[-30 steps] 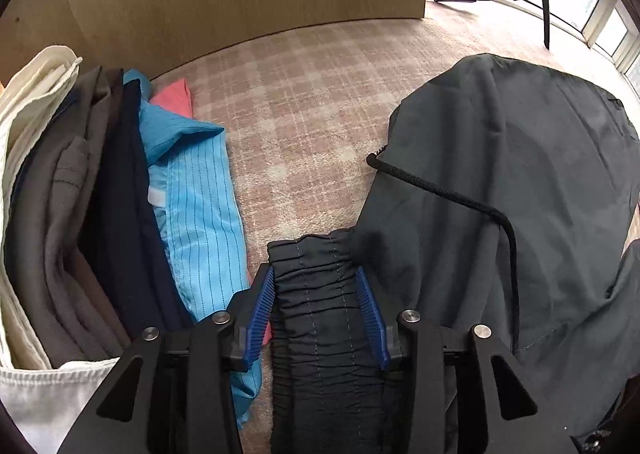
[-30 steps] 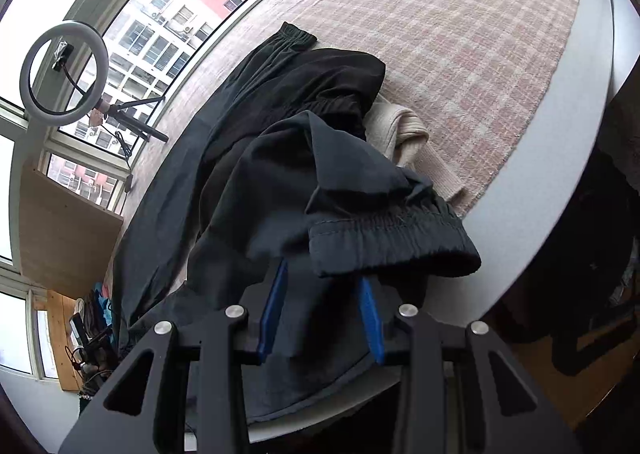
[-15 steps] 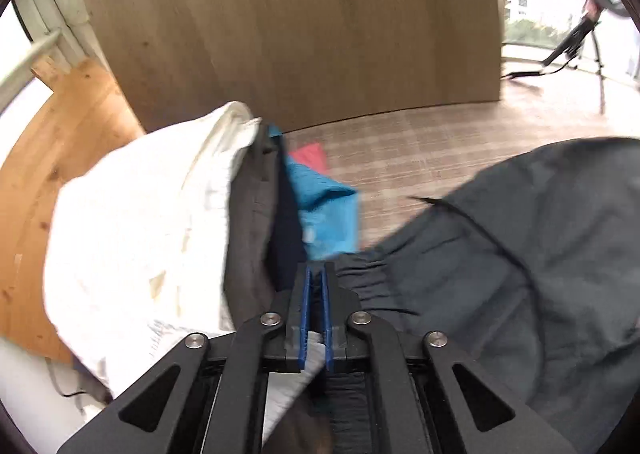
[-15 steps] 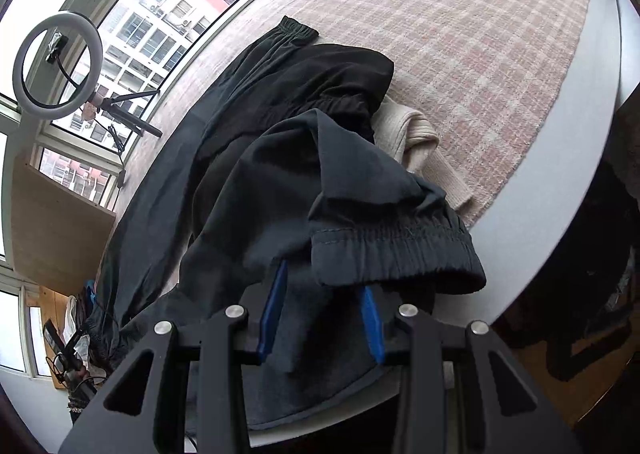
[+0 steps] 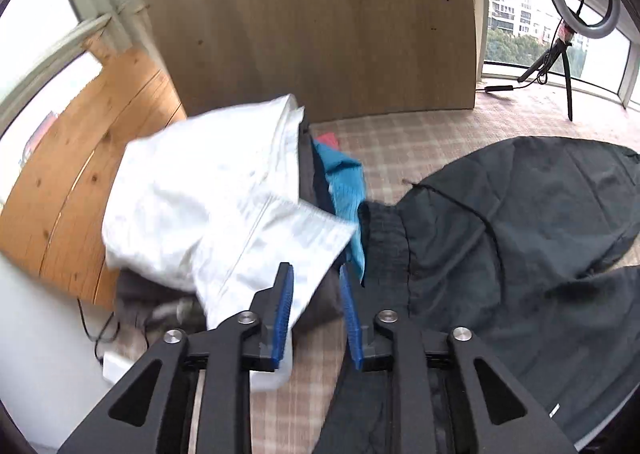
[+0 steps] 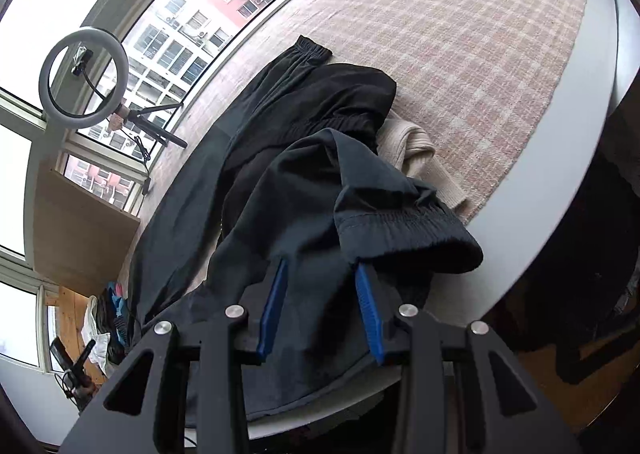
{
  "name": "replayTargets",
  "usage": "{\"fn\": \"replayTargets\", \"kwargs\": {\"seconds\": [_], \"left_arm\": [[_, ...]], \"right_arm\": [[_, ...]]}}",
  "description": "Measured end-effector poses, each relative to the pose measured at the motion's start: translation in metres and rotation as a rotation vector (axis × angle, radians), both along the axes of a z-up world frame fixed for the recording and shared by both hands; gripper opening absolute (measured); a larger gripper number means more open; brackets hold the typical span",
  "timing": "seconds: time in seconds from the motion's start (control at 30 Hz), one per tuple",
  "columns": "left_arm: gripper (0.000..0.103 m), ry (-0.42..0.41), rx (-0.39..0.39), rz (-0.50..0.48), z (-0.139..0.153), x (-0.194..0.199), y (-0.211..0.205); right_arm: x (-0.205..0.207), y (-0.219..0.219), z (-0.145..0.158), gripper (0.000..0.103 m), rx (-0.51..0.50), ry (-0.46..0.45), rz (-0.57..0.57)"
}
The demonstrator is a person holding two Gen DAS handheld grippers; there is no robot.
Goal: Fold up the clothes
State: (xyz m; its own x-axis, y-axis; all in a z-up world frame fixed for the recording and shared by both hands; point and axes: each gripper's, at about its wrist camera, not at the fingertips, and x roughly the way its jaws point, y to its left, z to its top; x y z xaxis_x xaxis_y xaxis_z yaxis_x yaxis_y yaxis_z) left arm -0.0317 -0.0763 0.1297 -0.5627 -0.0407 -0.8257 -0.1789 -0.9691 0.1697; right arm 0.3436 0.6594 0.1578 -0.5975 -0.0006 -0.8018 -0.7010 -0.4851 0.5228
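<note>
Dark grey trousers point(image 5: 520, 238) lie spread on the checked table cloth, their elastic waistband point(image 5: 384, 238) just ahead of my left gripper point(image 5: 316, 274). The left gripper is open and empty, above the edge of a clothes pile topped by a white garment point(image 5: 208, 205). In the right wrist view the same trousers point(image 6: 260, 181) lie bunched, with an elastic cuff point(image 6: 404, 230) folded over. My right gripper point(image 6: 320, 274) is open, its blue fingers resting over the dark cloth below the cuff.
The pile also holds a blue garment point(image 5: 344, 181), dark clothes and a red piece. A beige knit point(image 6: 420, 157) lies under the trousers. A ring light point(image 6: 84, 77) on a tripod stands by the window. A wooden panel point(image 5: 312, 21) stands behind. The table edge point(image 6: 568, 157) is at right.
My left gripper shut on the waistband half a second ago, then opened and let it go, lifting back left. The right gripper stayed open and barely moved.
</note>
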Motion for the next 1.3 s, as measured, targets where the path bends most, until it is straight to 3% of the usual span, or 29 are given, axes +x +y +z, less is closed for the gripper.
{"fn": "replayTargets", "kwargs": {"seconds": [0.1,0.27,0.37,0.53,0.77,0.83,1.03,1.1,1.3], "left_arm": [[0.037,-0.106,0.052,0.095,-0.021,0.05,-0.036],[0.041,-0.295,0.279,0.286,-0.076,0.109,-0.081],[0.041,-0.364,0.397,0.338,-0.1,0.121,-0.088],[0.043,-0.392,0.49,0.36,-0.11,0.12,-0.083],[0.039,-0.411,0.484,0.403,-0.122,0.109,-0.068],[0.029,-0.402,0.47,0.415,-0.12,0.109,-0.064],[0.019,-0.385,0.454,0.423,-0.111,0.113,-0.057],[0.019,-0.382,0.45,0.42,-0.108,0.113,-0.054],[0.019,-0.378,0.4,0.401,-0.098,0.109,-0.04]], "right_arm": [[0.013,0.001,-0.005,0.037,-0.024,0.015,-0.044],[0.018,-0.002,-0.021,0.037,-0.094,0.015,-0.081],[0.008,-0.009,-0.023,0.037,-0.094,0.006,-0.056],[-0.003,-0.021,-0.017,0.037,-0.079,0.021,-0.002],[0.013,-0.029,-0.019,0.038,-0.057,0.004,-0.007],[0.024,-0.027,-0.021,0.038,-0.059,-0.003,-0.035],[0.063,-0.012,-0.028,0.041,-0.093,0.032,-0.15],[0.073,-0.005,-0.031,0.047,-0.106,0.061,-0.19],[0.065,0.03,-0.057,0.047,-0.14,0.101,-0.223]]}}
